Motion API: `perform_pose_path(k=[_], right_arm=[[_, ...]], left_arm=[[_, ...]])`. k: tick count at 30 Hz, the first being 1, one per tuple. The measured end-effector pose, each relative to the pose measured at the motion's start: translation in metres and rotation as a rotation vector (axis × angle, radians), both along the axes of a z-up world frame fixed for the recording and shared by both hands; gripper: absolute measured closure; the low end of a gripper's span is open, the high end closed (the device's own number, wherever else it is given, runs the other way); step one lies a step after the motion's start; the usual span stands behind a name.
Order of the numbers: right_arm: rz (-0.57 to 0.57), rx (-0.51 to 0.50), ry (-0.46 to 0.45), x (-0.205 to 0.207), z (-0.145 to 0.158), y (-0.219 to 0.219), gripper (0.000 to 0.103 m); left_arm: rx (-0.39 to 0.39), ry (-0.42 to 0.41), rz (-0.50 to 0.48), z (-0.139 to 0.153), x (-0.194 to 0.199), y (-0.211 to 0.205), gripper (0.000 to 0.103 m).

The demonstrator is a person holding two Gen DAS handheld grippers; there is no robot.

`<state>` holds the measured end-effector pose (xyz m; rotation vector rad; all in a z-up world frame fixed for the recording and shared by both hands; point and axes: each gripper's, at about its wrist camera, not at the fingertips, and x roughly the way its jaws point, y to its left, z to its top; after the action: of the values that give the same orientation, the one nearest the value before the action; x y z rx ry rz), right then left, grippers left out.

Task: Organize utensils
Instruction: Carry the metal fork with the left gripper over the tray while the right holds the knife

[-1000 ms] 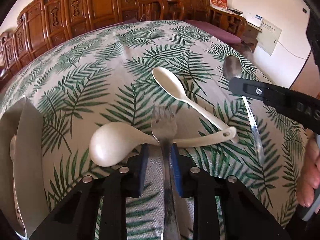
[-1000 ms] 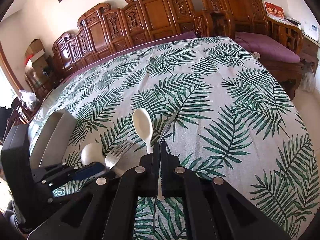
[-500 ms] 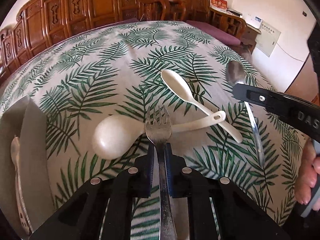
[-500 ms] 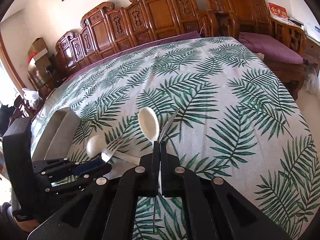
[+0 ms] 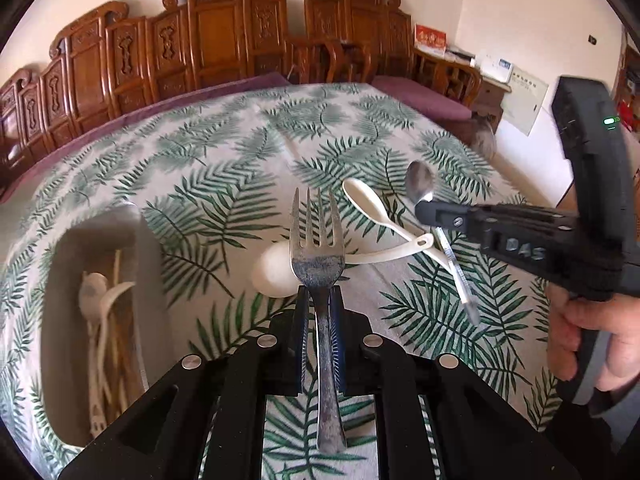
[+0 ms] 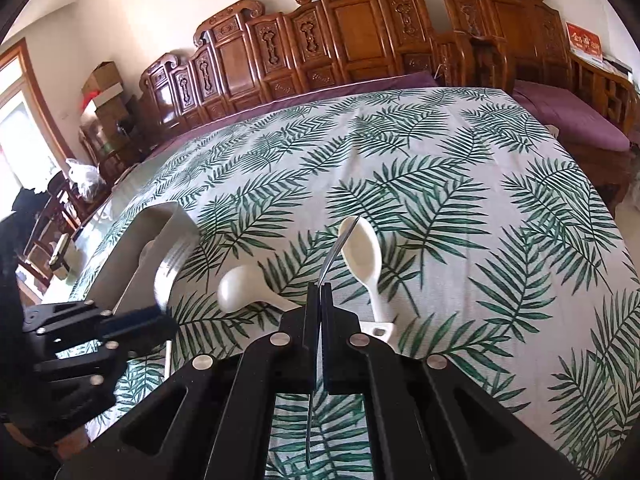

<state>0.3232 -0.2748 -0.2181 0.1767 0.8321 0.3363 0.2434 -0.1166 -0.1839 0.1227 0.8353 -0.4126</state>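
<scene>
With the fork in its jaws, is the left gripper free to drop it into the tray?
Probably yes. The left gripper is shut on the fork, lifted off the cloth, and the tray lies open-topped to its left with nothing between; it already holds white utensils.

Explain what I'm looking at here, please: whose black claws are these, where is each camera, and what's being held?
No robot arm here: a person holds a two-finger gripper in each hand, and a fisheye camera on each looks forward along its fingers.

In the left wrist view, the left gripper is shut on a metal fork, raised off the table. At the right edge, a hand holds the right gripper, shut on a metal spoon.

In the right wrist view, that spoon shows edge-on between the fingers.

On the leaf-print tablecloth lie two white spoons, handles crossing. The grey tray at the left already holds pale utensils.
</scene>
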Motion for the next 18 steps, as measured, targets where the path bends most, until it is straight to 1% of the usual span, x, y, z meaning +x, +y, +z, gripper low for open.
perform_pose_path(k=[3,8,11,13,14,16,18], right_arm=[[0.006,-0.012,0.002,0.0,-0.001,0.004,0.101],[0.017,-0.029,-0.004,-0.002,-0.001,0.009,0.101],[0.022,-0.023,-0.015,-0.003,0.002,0.011,0.101],[0.026,-0.018,-0.021,-0.004,0.003,0.012,0.101],[0.03,-0.015,-0.027,-0.005,0.005,0.013,0.101],[0.037,-0.015,-0.034,-0.007,0.007,0.015,0.101],[0.049,-0.014,-0.041,-0.009,0.008,0.018,0.101]], left_arm=[[-0.014,-0.035,0.005,0.006,-0.008,0.004,0.094],[-0.047,-0.062,0.012,0.017,-0.015,0.01,0.094],[-0.064,-0.084,0.022,0.026,-0.017,0.015,0.095],[-0.077,-0.101,0.033,0.032,-0.017,0.018,0.096],[-0.08,-0.106,0.037,0.034,-0.018,0.02,0.103],[-0.08,-0.14,0.047,0.041,-0.021,0.022,0.103],[-0.075,-0.15,0.043,0.044,-0.021,0.022,0.103]])
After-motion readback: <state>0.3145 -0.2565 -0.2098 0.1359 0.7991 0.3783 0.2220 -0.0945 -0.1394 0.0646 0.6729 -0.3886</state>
